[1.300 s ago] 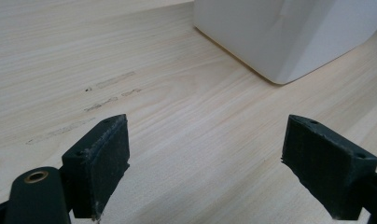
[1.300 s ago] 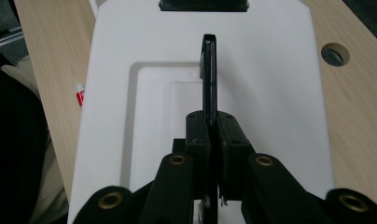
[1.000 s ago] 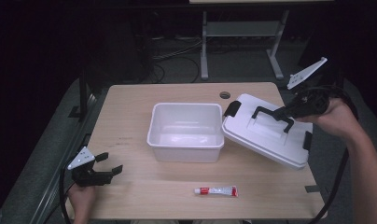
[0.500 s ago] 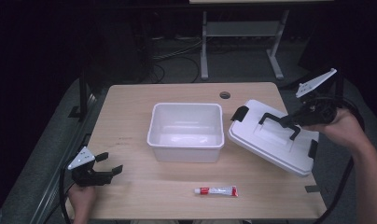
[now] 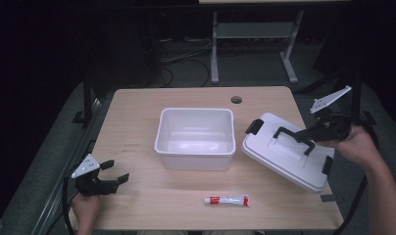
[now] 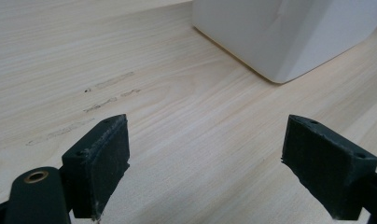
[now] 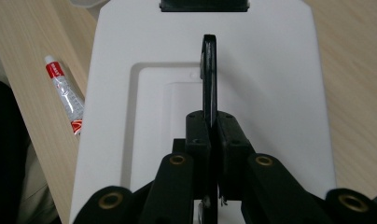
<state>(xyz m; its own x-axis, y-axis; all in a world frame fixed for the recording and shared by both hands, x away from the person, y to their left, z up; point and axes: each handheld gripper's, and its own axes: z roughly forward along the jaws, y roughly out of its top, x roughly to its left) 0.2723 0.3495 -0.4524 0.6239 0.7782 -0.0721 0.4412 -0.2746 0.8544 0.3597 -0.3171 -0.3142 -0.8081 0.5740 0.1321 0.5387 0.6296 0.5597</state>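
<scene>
- The lid [image 7: 252,70], white with a black handle [image 7: 208,74], is held by that handle in the right tool [image 7: 210,126]; the jaws are pinched fully together on the thin black bar, which runs straight ahead of the tool's tips.
- Just below and around the right tool, the lid hangs tilted, its lower edge at or near the bench [image 5: 137,112] on the right side; whether it already touches the wood I cannot tell.
- Off to the left of the right tool, beyond the lid's edge, a small red-and-white tube [image 7: 65,95] lies flat on the bench, apart from the lid.
- Straight ahead of the right tool, past the lid's far black latch [image 7: 203,4], stands the white box [image 5: 196,137], open and empty.
- The left tool [image 5: 108,178] rests low at the near left corner of the bench, jaws spread wide with nothing between them; ahead of it and to its right is a corner of the box, well apart.
- As I judge it, the lid is off the box, so that part is done. What is left is to set the lid down fully and let go of it. The tube looks untouched and may be meant for the box.
</scene>
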